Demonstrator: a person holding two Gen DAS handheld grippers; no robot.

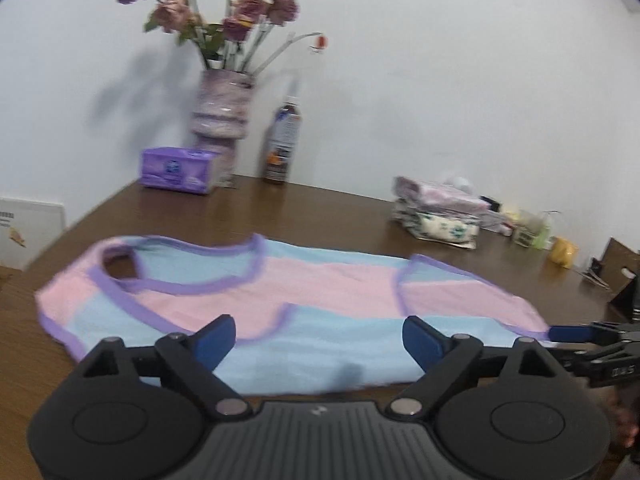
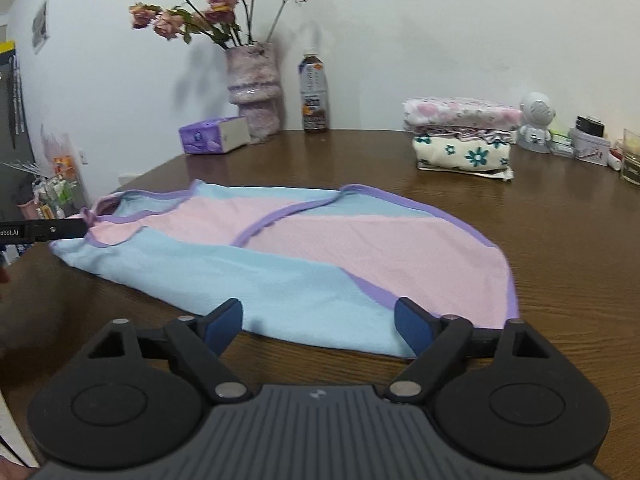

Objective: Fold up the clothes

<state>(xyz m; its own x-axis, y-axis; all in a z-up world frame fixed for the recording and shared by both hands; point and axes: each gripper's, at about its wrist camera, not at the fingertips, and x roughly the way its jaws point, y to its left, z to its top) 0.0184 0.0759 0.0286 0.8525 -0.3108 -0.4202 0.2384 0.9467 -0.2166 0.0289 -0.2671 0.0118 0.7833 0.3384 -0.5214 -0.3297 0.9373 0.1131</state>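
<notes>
Garment (image 2: 280, 256): pink-and-blue top, flat on table (image 2: 560, 240), frame centre.
Left gripper (image 1: 320, 334): jaws spread, empty.
Right gripper (image 2: 318, 322): jaws spread, empty.
Writing: "obot.AI", far left edge of right view.

I see a plain white wall (image 2: 440, 20) behind a dark brown wooden table (image 2: 560, 240). A vase of dried pink flowers (image 2: 252, 80) casts a soft shadow on it. Light is even and dim.
</notes>
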